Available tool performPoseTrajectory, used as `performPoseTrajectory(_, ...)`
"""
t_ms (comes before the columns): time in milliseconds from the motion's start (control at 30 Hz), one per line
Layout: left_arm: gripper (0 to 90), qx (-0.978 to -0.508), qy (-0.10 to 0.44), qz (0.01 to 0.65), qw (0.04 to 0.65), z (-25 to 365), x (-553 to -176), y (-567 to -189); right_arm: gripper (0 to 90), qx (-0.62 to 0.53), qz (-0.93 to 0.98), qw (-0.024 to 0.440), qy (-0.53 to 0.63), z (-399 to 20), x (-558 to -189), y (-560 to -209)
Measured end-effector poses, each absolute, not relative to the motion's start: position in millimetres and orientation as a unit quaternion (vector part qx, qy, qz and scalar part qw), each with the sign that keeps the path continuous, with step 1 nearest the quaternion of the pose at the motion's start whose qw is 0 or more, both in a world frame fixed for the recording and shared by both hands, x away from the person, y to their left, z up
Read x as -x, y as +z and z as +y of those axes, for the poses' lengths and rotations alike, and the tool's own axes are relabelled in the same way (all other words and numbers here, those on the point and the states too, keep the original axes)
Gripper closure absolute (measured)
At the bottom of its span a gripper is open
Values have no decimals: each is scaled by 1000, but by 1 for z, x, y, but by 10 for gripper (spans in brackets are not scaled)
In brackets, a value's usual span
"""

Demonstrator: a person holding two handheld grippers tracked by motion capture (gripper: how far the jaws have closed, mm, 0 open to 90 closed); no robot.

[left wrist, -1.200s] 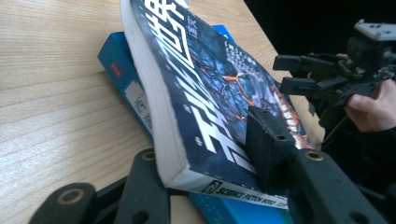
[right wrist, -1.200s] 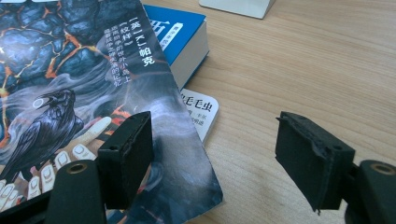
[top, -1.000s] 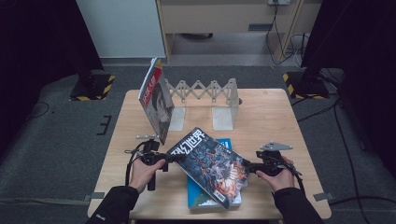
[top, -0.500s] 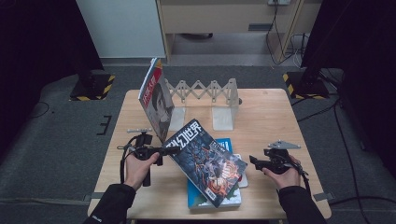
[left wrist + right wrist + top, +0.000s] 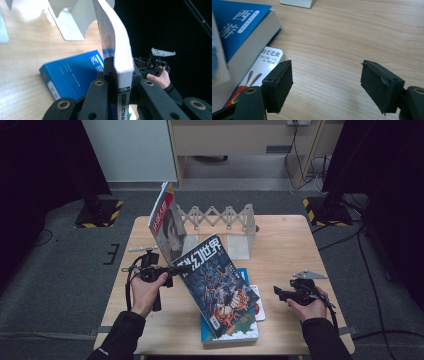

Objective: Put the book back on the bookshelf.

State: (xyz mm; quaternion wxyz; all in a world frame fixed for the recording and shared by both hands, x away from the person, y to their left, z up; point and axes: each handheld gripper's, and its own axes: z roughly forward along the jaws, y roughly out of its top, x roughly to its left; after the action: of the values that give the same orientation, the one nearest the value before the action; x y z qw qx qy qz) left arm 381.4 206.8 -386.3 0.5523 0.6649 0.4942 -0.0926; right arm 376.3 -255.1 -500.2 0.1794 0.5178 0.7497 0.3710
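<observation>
A science-fiction magazine (image 5: 220,285) with a dark illustrated cover hangs tilted over the table. My left gripper (image 5: 182,268) is shut on its upper left corner near the spine, and its jaws have just been closing on it. In the left gripper view the magazine's (image 5: 122,57) white page edge rises between the jaws of my left gripper (image 5: 120,67). My right gripper (image 5: 280,292) hovers right of the magazine, apart from it. Its jaws (image 5: 327,80) stand open over bare wood, with nothing between them.
A blue book (image 5: 235,336) lies under the lifted magazine, on a white booklet (image 5: 259,305). At the back of the table (image 5: 290,240) stands an expanding rack (image 5: 220,217) with a white bookend (image 5: 239,245). Another magazine (image 5: 167,222) leans upright at its left end.
My left gripper has risen with the magazine, tipping its left side up. My right gripper has come off the magazine's right edge and drawn away to the right.
</observation>
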Motion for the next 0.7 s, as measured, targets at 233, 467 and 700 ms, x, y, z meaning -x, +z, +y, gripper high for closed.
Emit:
performPoseTrajectory(233, 819, -672, -59, 481, 560, 202, -380, -362, 252, -524, 751, 184, 357, -262, -378, -503)
performPoseTrajectory(467, 820, -675, -14, 477, 562, 206, -379, -342, 250, -530, 750, 188, 347, -267, -379, -505)
performPoseTrajectory(700, 819, -675, 30, 479, 561, 214, -378, -323, 248, -532, 751, 191, 340, -270, -380, -507)
